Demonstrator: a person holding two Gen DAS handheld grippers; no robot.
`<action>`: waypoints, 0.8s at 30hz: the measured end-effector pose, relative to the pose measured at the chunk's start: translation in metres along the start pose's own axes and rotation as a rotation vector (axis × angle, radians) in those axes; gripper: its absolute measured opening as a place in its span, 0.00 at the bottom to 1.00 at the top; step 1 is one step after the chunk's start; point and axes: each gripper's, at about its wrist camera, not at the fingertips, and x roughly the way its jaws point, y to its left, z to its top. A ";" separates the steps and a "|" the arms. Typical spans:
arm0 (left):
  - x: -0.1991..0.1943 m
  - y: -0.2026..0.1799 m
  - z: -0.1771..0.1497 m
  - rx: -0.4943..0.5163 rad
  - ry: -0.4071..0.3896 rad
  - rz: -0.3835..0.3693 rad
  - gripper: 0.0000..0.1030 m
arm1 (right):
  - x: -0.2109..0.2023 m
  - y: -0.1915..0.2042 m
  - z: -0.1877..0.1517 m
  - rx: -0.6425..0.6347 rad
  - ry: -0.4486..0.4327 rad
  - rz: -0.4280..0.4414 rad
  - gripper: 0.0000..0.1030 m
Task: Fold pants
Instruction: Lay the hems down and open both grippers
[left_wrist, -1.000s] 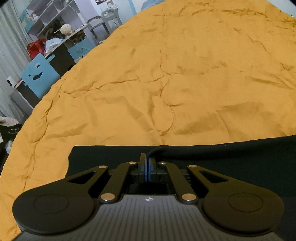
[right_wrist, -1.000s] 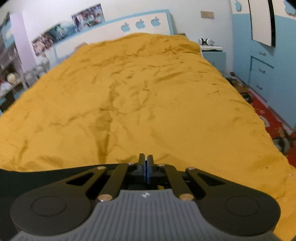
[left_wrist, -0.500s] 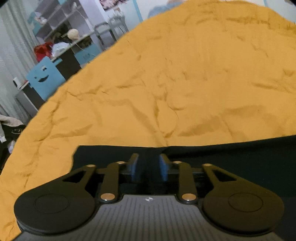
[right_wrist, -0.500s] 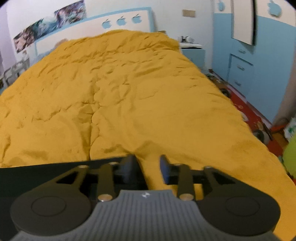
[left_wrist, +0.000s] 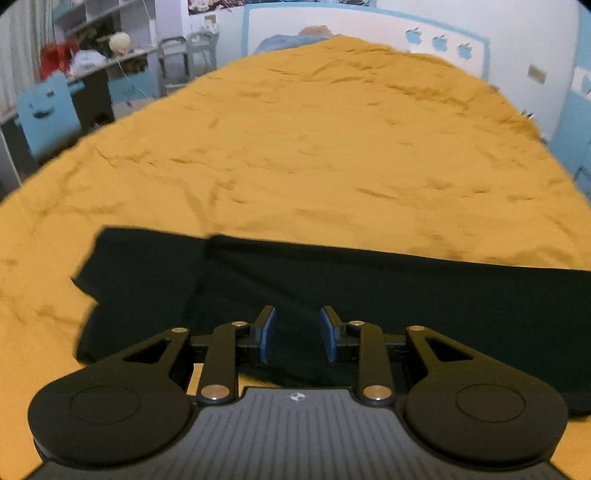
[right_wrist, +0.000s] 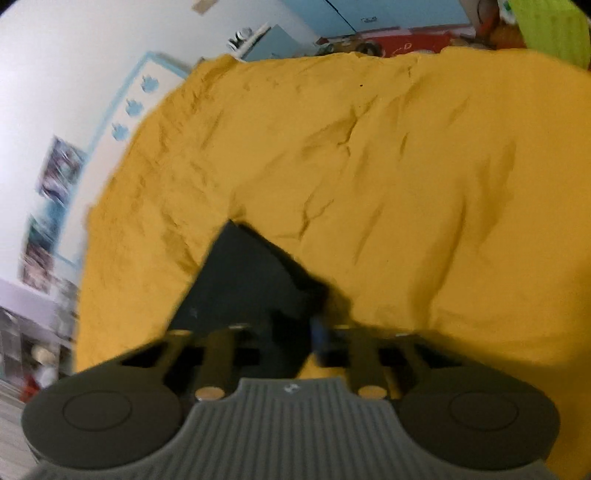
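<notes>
Black pants (left_wrist: 406, 291) lie flat in a long band across the near part of an orange bed cover (left_wrist: 332, 147). My left gripper (left_wrist: 297, 314) hangs over them, open, its blue pads (left_wrist: 267, 332) apart with nothing pinched between them. In the blurred, tilted right wrist view, one pointed corner of the pants (right_wrist: 240, 280) lies just in front of my right gripper (right_wrist: 299, 325). Its jaws have come together on the bunched black edge of the cloth there.
A desk with shelves (left_wrist: 92, 66) and a blue chair back (left_wrist: 44, 110) stand left of the bed. A blue-trimmed headboard (left_wrist: 369, 33) is at the far end. Blue cabinets (right_wrist: 351, 14) and a red mat (right_wrist: 406, 38) lie off the bed's other side.
My left gripper let go of the pants' edge, opened and pulled back and up, so more of the pants shows. My right gripper opened, rolled, moved to the pants' corner and closed again.
</notes>
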 end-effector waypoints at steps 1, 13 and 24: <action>-0.006 -0.003 -0.004 -0.002 -0.002 -0.008 0.33 | -0.005 0.005 0.001 -0.063 -0.021 0.006 0.02; -0.044 -0.028 -0.045 -0.022 0.027 -0.132 0.30 | -0.033 0.045 -0.033 -0.411 -0.001 -0.114 0.29; -0.035 -0.156 -0.082 -0.048 0.078 -0.558 0.30 | -0.074 0.096 -0.158 -0.631 0.084 -0.051 0.29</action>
